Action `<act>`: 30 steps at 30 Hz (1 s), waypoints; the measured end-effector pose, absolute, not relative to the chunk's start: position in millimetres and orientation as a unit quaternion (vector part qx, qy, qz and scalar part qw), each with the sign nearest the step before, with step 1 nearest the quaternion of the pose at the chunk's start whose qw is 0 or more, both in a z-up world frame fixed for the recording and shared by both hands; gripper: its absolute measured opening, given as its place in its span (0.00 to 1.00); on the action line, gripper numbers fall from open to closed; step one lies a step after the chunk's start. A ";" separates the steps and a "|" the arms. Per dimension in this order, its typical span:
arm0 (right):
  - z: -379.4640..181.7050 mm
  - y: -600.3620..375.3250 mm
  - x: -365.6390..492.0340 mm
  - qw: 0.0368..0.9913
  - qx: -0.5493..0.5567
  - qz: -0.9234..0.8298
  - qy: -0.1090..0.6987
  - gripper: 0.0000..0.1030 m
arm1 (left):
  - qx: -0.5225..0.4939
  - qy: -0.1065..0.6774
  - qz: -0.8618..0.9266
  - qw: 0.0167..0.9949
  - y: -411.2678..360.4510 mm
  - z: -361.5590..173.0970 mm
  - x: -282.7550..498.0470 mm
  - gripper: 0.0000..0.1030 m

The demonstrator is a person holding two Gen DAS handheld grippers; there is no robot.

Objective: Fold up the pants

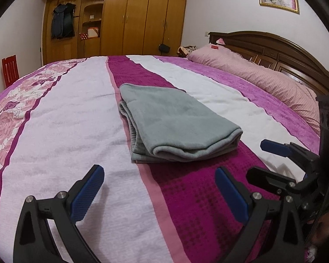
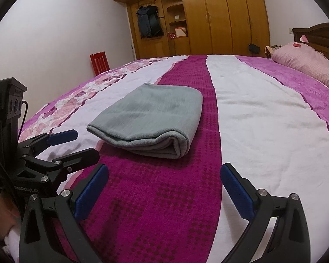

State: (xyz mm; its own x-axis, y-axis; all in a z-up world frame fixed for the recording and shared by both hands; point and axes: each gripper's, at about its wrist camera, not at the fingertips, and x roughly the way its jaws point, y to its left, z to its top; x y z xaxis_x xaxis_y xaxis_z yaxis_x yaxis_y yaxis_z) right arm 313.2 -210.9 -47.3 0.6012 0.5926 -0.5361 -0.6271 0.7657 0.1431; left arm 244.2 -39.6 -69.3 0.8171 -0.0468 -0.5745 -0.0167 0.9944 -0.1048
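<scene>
The grey pants (image 1: 175, 123) lie folded in a compact stack on the magenta stripe of the bedspread; they also show in the right wrist view (image 2: 151, 120). My left gripper (image 1: 160, 175) is open and empty, a short way in front of the stack. My right gripper (image 2: 164, 173) is open and empty, also in front of the stack, above the magenta stripe. The right gripper shows at the right edge of the left wrist view (image 1: 271, 160), open. The left gripper shows at the left edge of the right wrist view (image 2: 76, 144), open.
The bed (image 1: 61, 118) has a pink, white and magenta striped cover. Pink pillows (image 1: 263, 76) lie against a dark wooden headboard (image 1: 273, 50) on the right. A wooden wardrobe (image 2: 223, 15) stands behind the bed, and a red chair (image 2: 99, 63) by the wall.
</scene>
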 end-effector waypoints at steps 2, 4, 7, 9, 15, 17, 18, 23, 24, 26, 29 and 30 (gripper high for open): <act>-47.3 -210.9 312.7 0.895 -0.030 0.341 0.288 0.99 | -0.052 0.302 -0.008 0.952 -39.7 -69.4 244.3 1.00; -47.4 -211.0 312.7 0.894 -0.030 0.341 0.288 0.99 | -0.052 0.302 -0.008 0.952 -39.8 -69.4 244.4 1.00; -47.4 -211.0 312.5 0.895 -0.030 0.341 0.288 0.99 | -0.050 0.303 -0.008 0.952 -39.8 -69.5 244.2 1.00; -47.4 -211.0 312.6 0.895 -0.030 0.341 0.288 0.99 | -0.048 0.304 -0.009 0.952 -40.0 -69.8 243.9 1.00; -47.2 -211.1 312.4 0.895 -0.030 0.341 0.288 0.99 | -0.045 0.305 -0.009 0.951 -40.6 -70.4 244.9 1.00; -47.3 -211.1 312.5 0.894 -0.030 0.341 0.288 0.99 | -0.045 0.305 -0.009 0.951 -40.4 -70.5 244.9 1.00; -47.3 -211.0 312.4 0.895 -0.030 0.340 0.288 0.99 | -0.045 0.305 -0.009 0.951 -40.6 -70.3 244.9 1.00; -47.2 -211.2 312.4 0.895 -0.030 0.340 0.288 0.99 | -0.043 0.307 -0.008 0.951 -40.6 -70.6 245.3 1.00; -47.2 -211.1 312.4 0.894 -0.030 0.341 0.288 0.99 | -0.042 0.308 -0.008 0.951 -41.1 -70.9 245.9 1.00; -47.1 -211.2 312.4 0.895 -0.030 0.341 0.288 0.99 | -0.040 0.309 -0.008 0.950 -41.7 -71.2 246.3 1.00; -47.1 -211.1 312.4 0.895 -0.030 0.341 0.288 0.99 | -0.038 0.309 -0.009 0.950 -41.5 -71.5 245.9 1.00; -47.1 -211.2 312.3 0.895 -0.030 0.341 0.288 0.99 | -0.038 0.309 -0.009 0.950 -41.3 -71.7 246.0 1.00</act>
State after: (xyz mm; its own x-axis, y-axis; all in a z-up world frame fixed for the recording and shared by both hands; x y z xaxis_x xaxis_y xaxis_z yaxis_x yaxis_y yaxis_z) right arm 312.3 -211.2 -47.1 0.6025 0.5918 -0.5355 -0.6269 0.7662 0.1415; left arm 246.0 -41.3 -71.7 0.8090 -0.0404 -0.5865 -0.0063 0.9970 -0.0774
